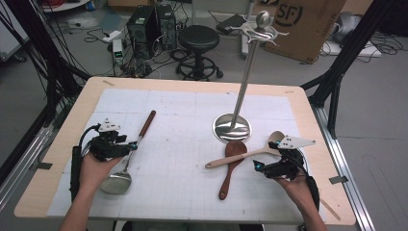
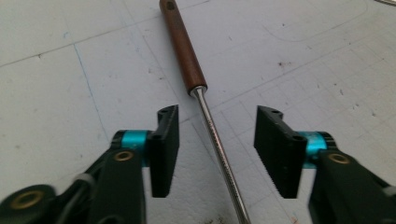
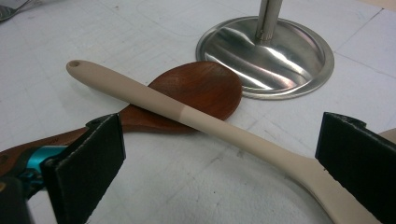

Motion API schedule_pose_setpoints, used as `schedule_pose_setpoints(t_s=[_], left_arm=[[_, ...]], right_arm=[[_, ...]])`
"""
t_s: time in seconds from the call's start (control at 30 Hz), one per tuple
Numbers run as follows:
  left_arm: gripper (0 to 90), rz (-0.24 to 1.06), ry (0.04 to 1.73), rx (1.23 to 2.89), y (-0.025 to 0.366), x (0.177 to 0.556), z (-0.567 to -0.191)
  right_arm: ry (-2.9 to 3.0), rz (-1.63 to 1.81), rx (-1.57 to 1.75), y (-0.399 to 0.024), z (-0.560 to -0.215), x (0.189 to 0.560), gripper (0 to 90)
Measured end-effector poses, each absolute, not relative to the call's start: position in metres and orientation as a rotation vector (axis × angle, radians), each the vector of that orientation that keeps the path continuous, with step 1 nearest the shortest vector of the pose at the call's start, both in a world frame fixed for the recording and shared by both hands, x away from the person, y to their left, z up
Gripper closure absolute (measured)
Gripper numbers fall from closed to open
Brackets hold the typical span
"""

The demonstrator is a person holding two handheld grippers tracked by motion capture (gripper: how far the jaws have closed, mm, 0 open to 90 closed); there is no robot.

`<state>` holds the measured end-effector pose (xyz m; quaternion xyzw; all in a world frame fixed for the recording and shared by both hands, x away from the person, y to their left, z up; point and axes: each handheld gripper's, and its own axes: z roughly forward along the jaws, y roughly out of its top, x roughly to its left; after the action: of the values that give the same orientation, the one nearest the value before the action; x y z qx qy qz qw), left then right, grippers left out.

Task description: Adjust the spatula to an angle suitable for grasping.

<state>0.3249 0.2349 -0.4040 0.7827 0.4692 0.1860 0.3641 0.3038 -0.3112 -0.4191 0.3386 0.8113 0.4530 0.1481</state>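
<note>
Currently, I log: left gripper (image 2: 217, 140), jaws half open astride the thin steel shaft of the wooden-handled metal ladle (image 2: 212, 135) lying on the white mat (image 2: 56, 93), not pinching; risk: round shaft rolls free.

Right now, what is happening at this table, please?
A person holds a pair of tongs in each hand over a white mat. The left tongs straddle the steel shaft of a ladle with a dark wooden handle, their pads not yet pressing on it. The right tongs stand wide open around the pale wooden spoon, which lies across a dark wooden spoon. A steel hanging stand waits behind them, its hooks bare.
</note>
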Motion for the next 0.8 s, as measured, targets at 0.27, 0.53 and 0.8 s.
schedule_pose_setpoints(t_s=[0.27, 0.53, 0.8], left_arm=[[78.4, 0.432, 1.227, 2.037, 0.237, 0.335, -0.411], [88.1, 0.415, 1.241, 2.064, 0.238, 0.34, -0.417], [88.7, 0.406, 1.256, 2.092, 0.236, 0.343, -0.422]], right_arm=[[2.336, 1.304, 0.971, -0.31, -0.419, 0.303, 0.4], [2.338, 1.304, 0.963, -0.309, -0.418, 0.302, 0.4], [2.343, 1.297, 0.956, -0.308, -0.418, 0.302, 0.4]])
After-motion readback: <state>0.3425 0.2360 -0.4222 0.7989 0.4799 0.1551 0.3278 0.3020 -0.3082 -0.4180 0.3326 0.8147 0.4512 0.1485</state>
